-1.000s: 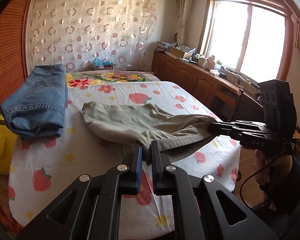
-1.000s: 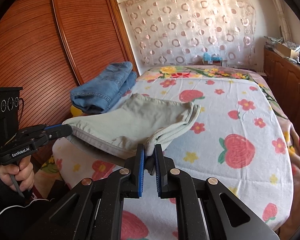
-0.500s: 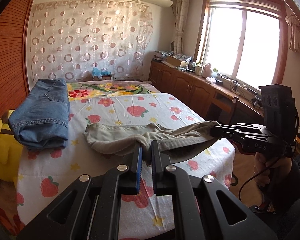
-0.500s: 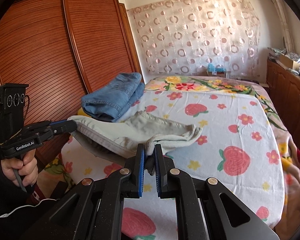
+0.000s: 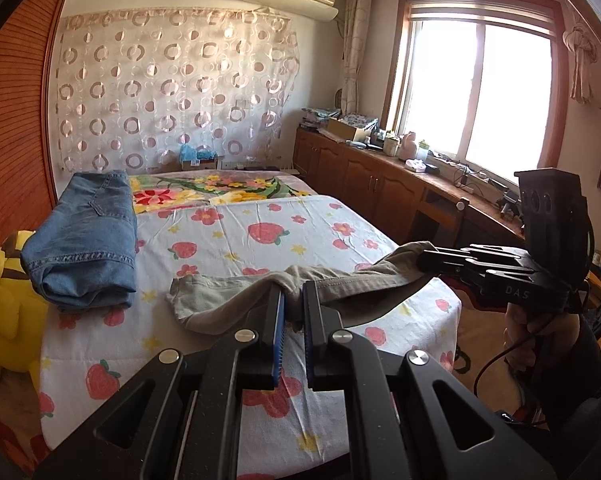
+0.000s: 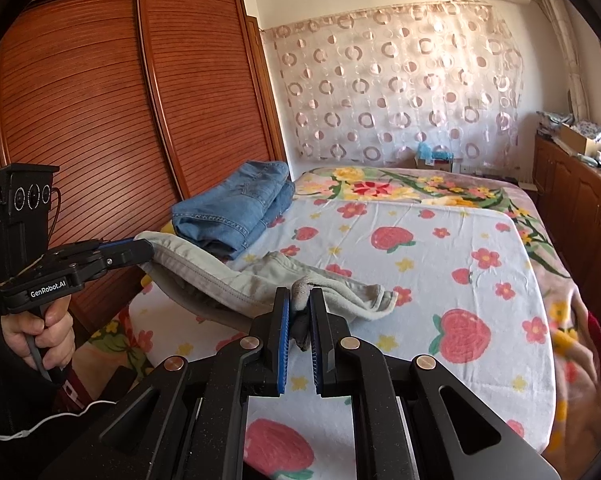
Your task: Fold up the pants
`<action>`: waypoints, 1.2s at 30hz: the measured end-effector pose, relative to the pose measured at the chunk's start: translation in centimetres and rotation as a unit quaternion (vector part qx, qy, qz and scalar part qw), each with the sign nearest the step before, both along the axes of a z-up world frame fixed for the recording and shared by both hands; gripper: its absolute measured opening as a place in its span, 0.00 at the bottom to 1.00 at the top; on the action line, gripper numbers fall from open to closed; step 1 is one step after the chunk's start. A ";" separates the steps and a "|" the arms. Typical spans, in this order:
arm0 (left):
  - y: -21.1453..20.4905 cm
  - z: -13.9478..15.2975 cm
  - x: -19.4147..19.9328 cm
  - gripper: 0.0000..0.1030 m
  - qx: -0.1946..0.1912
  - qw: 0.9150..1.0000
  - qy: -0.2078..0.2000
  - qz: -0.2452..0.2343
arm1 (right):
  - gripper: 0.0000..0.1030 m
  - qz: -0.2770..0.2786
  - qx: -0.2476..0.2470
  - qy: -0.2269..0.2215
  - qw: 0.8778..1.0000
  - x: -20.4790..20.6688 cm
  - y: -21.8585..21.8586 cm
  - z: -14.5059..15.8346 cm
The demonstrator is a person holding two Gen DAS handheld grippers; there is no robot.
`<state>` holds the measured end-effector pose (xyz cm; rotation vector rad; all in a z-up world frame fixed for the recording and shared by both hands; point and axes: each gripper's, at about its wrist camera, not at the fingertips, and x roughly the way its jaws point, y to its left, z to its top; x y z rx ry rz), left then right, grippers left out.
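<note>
Two tools: both pinched tight on the same garment
Left tool [image 5: 292,304]: blue pads closed on a bunched fold of the khaki pants [image 5: 220,300]
Right tool [image 6: 299,308]: clamped on another bunch of the waist end — seen from the left wrist view gripping cloth at the bed's near corner
Pants: waist end raised and stretched between the tools, far end lying on the bed [image 6: 480,300]
Folded jeans [image 5: 84,236]: stacked by the bed's left edge, apart from the pants
Yellow plush toy [image 5: 8,300]: just beside the jeans, off the mattress edge
</note>
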<state>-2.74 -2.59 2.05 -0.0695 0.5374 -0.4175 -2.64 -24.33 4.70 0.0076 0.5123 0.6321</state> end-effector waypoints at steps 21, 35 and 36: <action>-0.2 -4.0 4.8 0.09 0.015 0.998 0.049 0.022 | 0.09 -0.016 -0.023 0.037 0.999 6.8 2.9 -2.0; -0.1 -5.3 9.2 0.09 0.023 0.997 0.063 0.041 | 0.09 -0.027 -0.039 0.060 0.997 12.1 5.6 -3.6; 0.0 -5.5 9.3 0.09 0.023 0.997 0.065 0.043 | 0.09 -0.027 -0.041 0.062 0.997 12.3 5.7 -3.7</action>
